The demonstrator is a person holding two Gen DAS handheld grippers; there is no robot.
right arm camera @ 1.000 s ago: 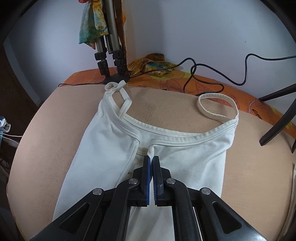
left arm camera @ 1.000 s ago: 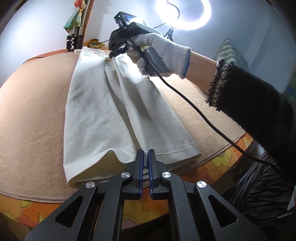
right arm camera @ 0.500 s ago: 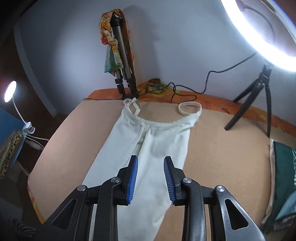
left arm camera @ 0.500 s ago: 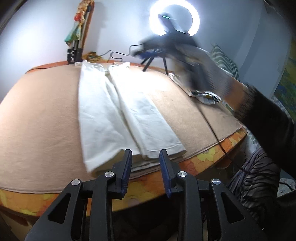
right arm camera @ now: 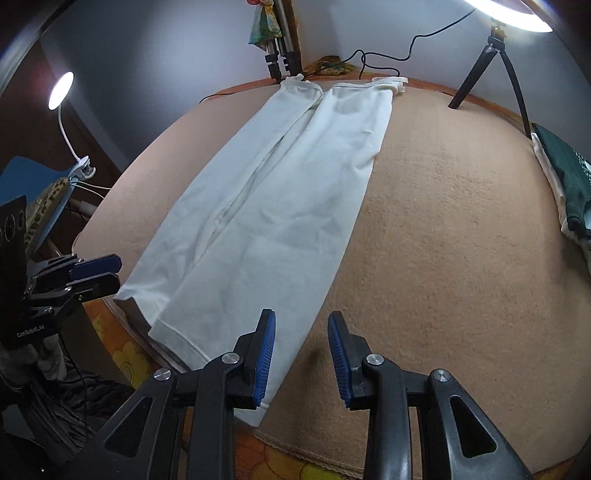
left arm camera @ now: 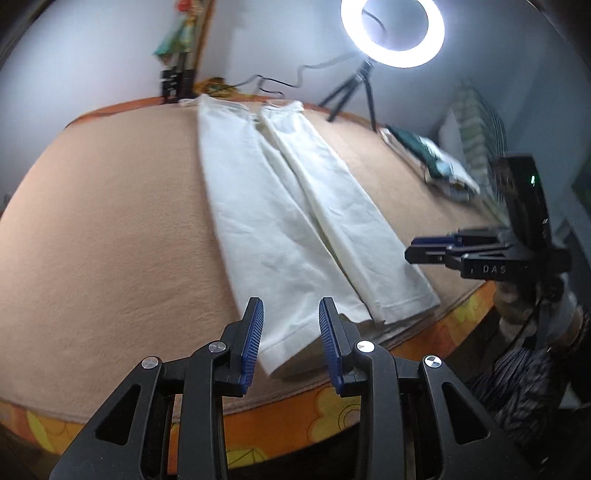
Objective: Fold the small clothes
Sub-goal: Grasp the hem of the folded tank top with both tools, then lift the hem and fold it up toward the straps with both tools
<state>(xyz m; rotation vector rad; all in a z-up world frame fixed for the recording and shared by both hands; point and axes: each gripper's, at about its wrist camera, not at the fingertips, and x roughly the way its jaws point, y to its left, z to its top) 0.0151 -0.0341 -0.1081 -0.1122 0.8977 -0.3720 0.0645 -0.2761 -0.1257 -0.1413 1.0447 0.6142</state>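
A white garment (left arm camera: 291, 221) lies flat on the tan blanket (left arm camera: 103, 229), both long sides folded in to the middle, straps at the far end. It also shows in the right wrist view (right arm camera: 266, 206). My left gripper (left arm camera: 290, 343) is open and empty over the near hem at its left corner; it shows at the left in the right wrist view (right arm camera: 94, 271). My right gripper (right arm camera: 301, 356) is open and empty at the near hem's right corner; it shows at the right in the left wrist view (left arm camera: 432, 247).
A ring light on a tripod (left arm camera: 391, 33) stands at the far right of the bed. A camera tripod (right arm camera: 282, 55) stands at the far edge by the straps. Folded green and white clothes (right arm camera: 565, 181) lie at the right. A clip lamp (right arm camera: 61, 92) is at the left.
Both grippers let go of the garment and opened. My right gripper came back from the neckline to the near hem. The garment now lies flat, folded lengthwise.
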